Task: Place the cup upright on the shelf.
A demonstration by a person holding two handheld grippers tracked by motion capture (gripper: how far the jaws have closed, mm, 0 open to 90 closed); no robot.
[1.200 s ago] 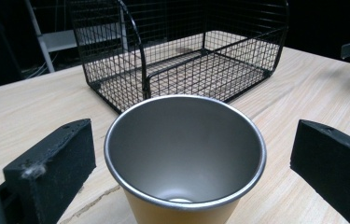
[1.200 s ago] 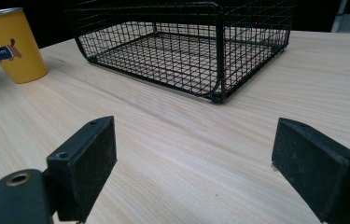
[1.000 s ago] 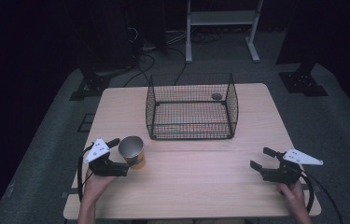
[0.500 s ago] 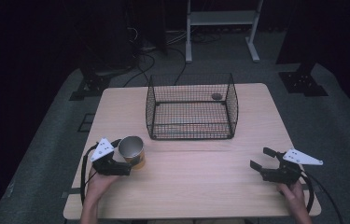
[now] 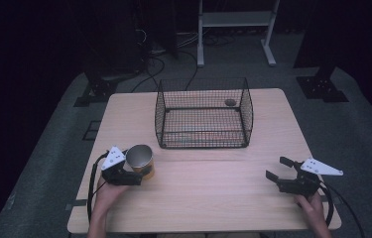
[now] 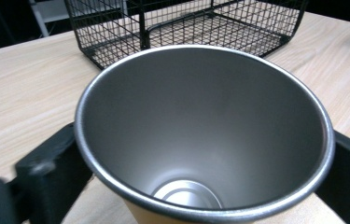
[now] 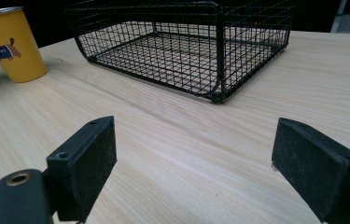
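In the left gripper view, we see the two black jaws standing at 9 and 3 o'clock of a yellow steel-lined cup (image 6: 205, 140), one against each side of its wall just under the rim. They have just been closing, with the cup between them, and we read the pads as pressing on it. The cup stands upright on the wooden table (image 6: 18, 84), its bare metal inside and round bottom open to the camera.

In the high view, the left gripper (image 5: 133, 174) lies at the 8 o'clock part of the table, its grey plate at 9 o'clock of the cup and the person's left hand (image 5: 105, 194) behind it.

In the right gripper view, we see the jaws spread wide with bare tabletop between them, pinching nothing. In the high view, the right gripper (image 5: 279, 168) rests at the 4 o'clock part of the table, well apart from the cup, held by the right hand (image 5: 311, 204).

The black wire basket (image 5: 203, 114) stands toward 12 o'clock of the table, between the two grippers' lines and near the far edge. A small dark object (image 5: 230, 102), too small to name, lies by its far right corner. From the right gripper, the cup shows at 10 o'clock, with a small picture on its yellow side.
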